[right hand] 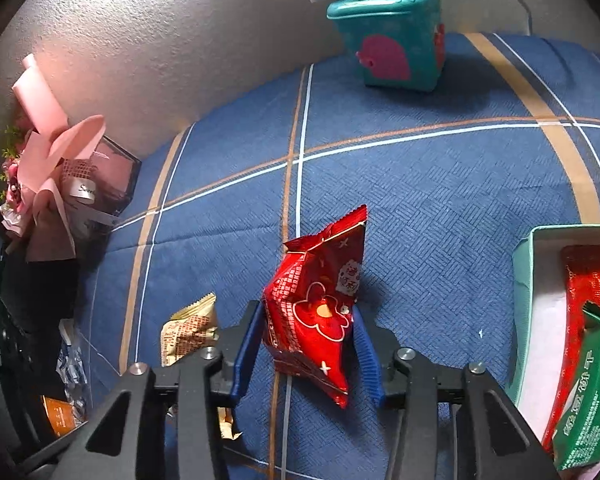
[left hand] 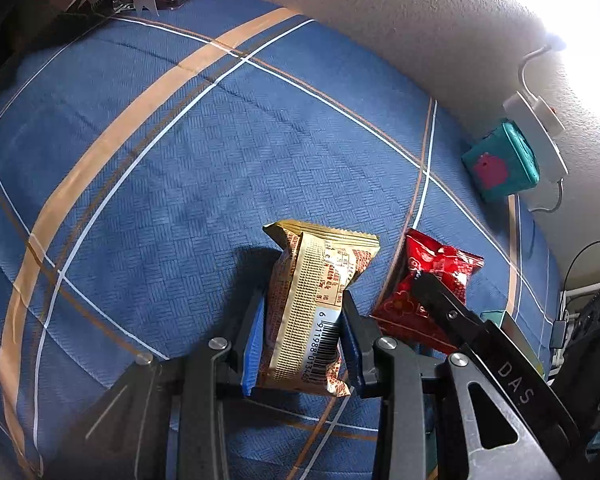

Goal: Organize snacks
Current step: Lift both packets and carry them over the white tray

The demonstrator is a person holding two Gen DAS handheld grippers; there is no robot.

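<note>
Blue plaid cloth under both my claws, each clamped on a snack packet.

Gold wrapper first: my left claw (left hand: 302, 340) is squeezed tight on the gold snack packet (left hand: 316, 308), barcode facing up, held over the blue plaid cloth (left hand: 180, 180). Just to its right, my right claw (right hand: 308, 344) has its blue pads (right hand: 247, 344) pressed on the red snack packet (right hand: 320, 300), which stands nearly upright between them above the cloth. Farther back against the wall sits a teal box (right hand: 396, 36). At the far right, an open pale-green box (right hand: 525, 280) holds a red-and-green packet (right hand: 588, 360).
</note>
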